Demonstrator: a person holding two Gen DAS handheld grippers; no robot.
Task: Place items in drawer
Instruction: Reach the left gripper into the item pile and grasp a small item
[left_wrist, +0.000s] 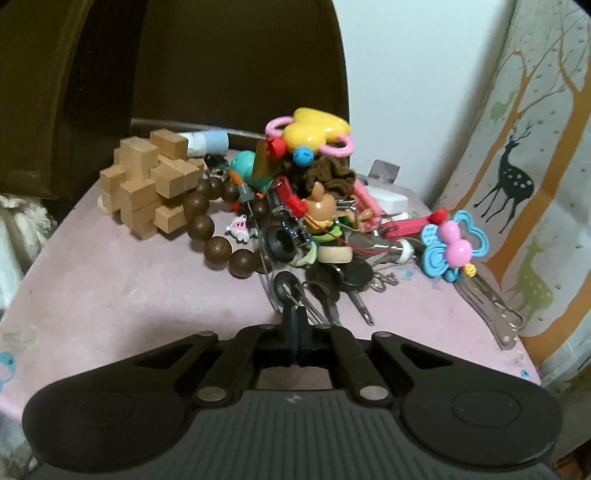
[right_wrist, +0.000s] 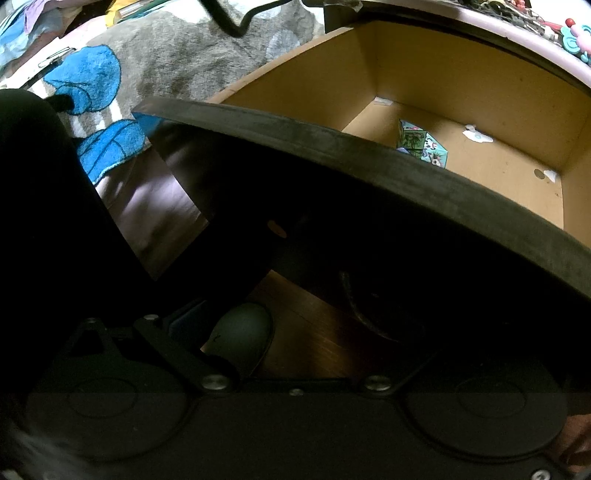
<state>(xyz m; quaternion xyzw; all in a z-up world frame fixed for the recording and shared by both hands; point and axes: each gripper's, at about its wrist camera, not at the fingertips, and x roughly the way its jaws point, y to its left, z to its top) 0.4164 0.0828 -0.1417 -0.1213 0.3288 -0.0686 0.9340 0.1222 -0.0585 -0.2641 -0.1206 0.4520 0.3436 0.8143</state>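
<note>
**Left gripper at the keys, drawer standing open**

Your left gripper (left_wrist: 294, 314) has its fingers pressed together at the near edge of the heap on the pink tabletop (left_wrist: 110, 295), and they seem to pinch a dark key (left_wrist: 285, 287) from the bunch; how firm the hold is, you cannot tell from here. The heap itself is tangled: wooden burr puzzle (left_wrist: 147, 184), brown bead bracelet (left_wrist: 218, 225), yellow rattle (left_wrist: 314, 127) on top, blue butterfly teether (left_wrist: 452, 245) to the right.

Your right gripper sits low by the drawer front (right_wrist: 369, 162), apparently holding it out; its fingers are lost in shadow, so their state cannot be read. The drawer (right_wrist: 461, 85) is open and nearly bare, with one small patterned cube (right_wrist: 423, 144) on its floor.

The step in hand looks like the pick. Next, lift slowly: the keys are ringed together and lie under other pieces, so expect them to drag neighbours. Then carry them over the drawer's edge and let go low.
</note>
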